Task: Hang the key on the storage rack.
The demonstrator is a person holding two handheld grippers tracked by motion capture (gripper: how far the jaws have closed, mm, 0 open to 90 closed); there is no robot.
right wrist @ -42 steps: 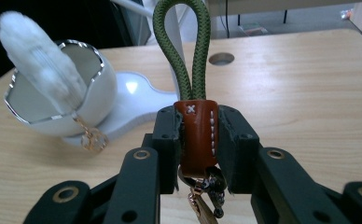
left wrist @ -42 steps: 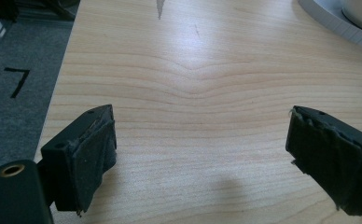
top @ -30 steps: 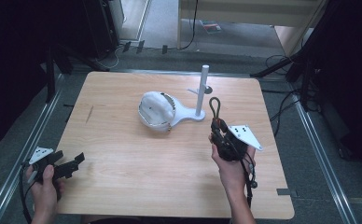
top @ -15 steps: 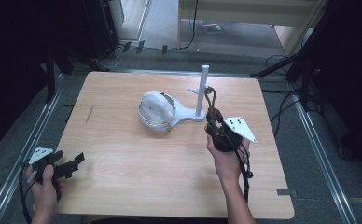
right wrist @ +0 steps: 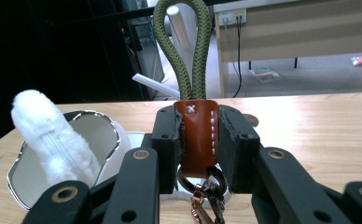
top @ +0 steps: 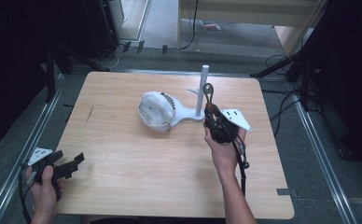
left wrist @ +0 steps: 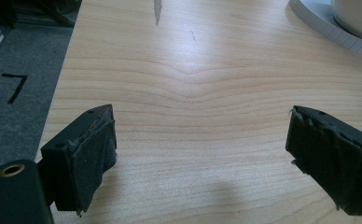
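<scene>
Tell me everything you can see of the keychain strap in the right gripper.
The keychain strap is a loop of olive-green braided cord gathered into a brown leather sleeve with white stitching and a small cross stitch. A metal ring and a clasp hang below the sleeve. The right gripper is shut on the sleeve, one pad on each side, and the loop stands upright above the jaws. In the high view it is held above the table, close to the white post.

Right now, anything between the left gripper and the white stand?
High view: only bare wooden table between the left gripper and the white stand, apart from the fluffy-edged mirror lying on the stand's base.
</scene>
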